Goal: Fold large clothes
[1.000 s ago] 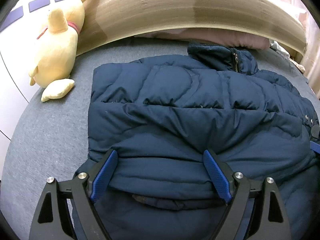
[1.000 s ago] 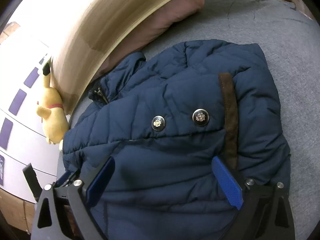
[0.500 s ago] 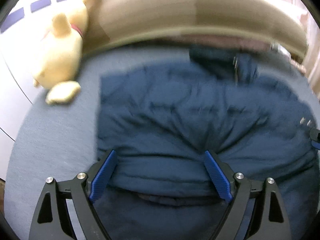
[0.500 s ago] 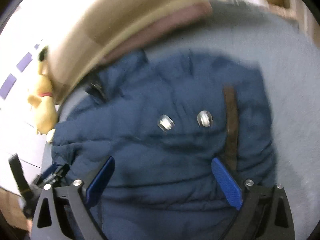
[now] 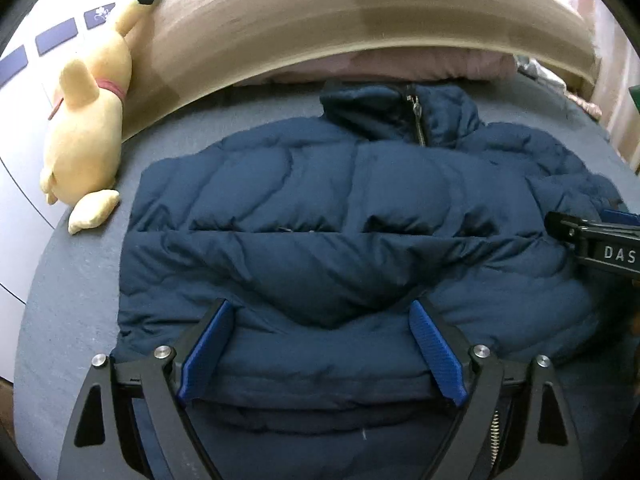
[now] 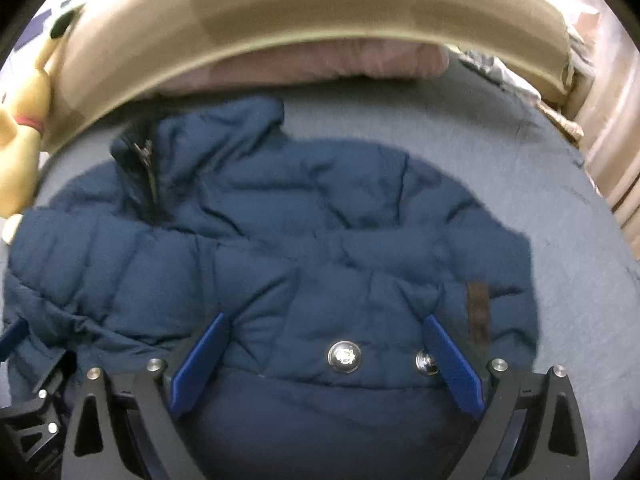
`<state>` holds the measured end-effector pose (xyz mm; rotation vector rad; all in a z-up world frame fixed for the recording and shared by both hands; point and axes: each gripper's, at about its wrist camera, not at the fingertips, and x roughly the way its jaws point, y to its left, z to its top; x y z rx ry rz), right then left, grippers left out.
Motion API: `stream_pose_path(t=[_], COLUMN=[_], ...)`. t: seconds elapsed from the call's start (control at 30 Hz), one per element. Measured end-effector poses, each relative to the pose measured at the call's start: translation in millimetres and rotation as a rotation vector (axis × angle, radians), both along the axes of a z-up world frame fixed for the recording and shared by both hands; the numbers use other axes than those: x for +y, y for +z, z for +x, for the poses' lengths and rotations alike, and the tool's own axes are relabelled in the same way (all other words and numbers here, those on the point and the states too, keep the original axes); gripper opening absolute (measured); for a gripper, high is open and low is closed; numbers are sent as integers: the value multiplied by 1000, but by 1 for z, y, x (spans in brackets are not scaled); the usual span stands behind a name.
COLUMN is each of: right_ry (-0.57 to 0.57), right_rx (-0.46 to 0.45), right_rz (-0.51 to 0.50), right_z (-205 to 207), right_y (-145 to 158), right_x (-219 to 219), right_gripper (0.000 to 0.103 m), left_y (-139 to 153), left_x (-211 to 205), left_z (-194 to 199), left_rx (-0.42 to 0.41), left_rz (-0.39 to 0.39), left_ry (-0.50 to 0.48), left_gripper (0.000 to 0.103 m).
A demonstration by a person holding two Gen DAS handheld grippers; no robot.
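A navy puffer jacket (image 5: 320,216) lies on a grey bed, collar and zipper toward the headboard; it also fills the right wrist view (image 6: 280,264), where two metal snap buttons (image 6: 344,357) and a brown strip show. My left gripper (image 5: 320,344) is open, its blue pads wide apart over the jacket's near left part. My right gripper (image 6: 326,354) is open over the jacket's near right part, with the snaps between its pads. The right gripper's black body also shows at the right edge of the left wrist view (image 5: 600,240).
A yellow plush toy (image 5: 88,120) lies at the bed's far left by the wooden headboard (image 5: 360,32). A pink pillow (image 5: 400,68) lies behind the collar. Grey sheet (image 6: 560,216) spreads right of the jacket. Crumpled cloth (image 6: 504,76) lies at the far right.
Both views have swung and moved back, so more of the jacket and collar shows. The right view has turned toward the headboard. Both grippers stay open.
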<state>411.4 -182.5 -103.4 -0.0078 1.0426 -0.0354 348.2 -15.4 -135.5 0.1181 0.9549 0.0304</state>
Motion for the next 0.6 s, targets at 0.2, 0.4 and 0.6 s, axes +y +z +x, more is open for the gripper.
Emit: stream_pose_path(t=[0.2, 0.4, 0.6], right_ry=[-24, -33, -220], right_rx=[24, -129, -67], right_rz=[-18, 255, 860], right_z=[9, -40, -136], right_y=[-10, 40, 28], right_x=[1, -40, -96], right_gripper=[103, 102, 103], left_y=[-5, 35, 33], left_x=[-4, 30, 106], left_z=[6, -17, -55], left_rx=[23, -75, -42], left_rz=[28, -112, -476], left_ry=[-4, 4, 191], left_gripper=[93, 93, 93])
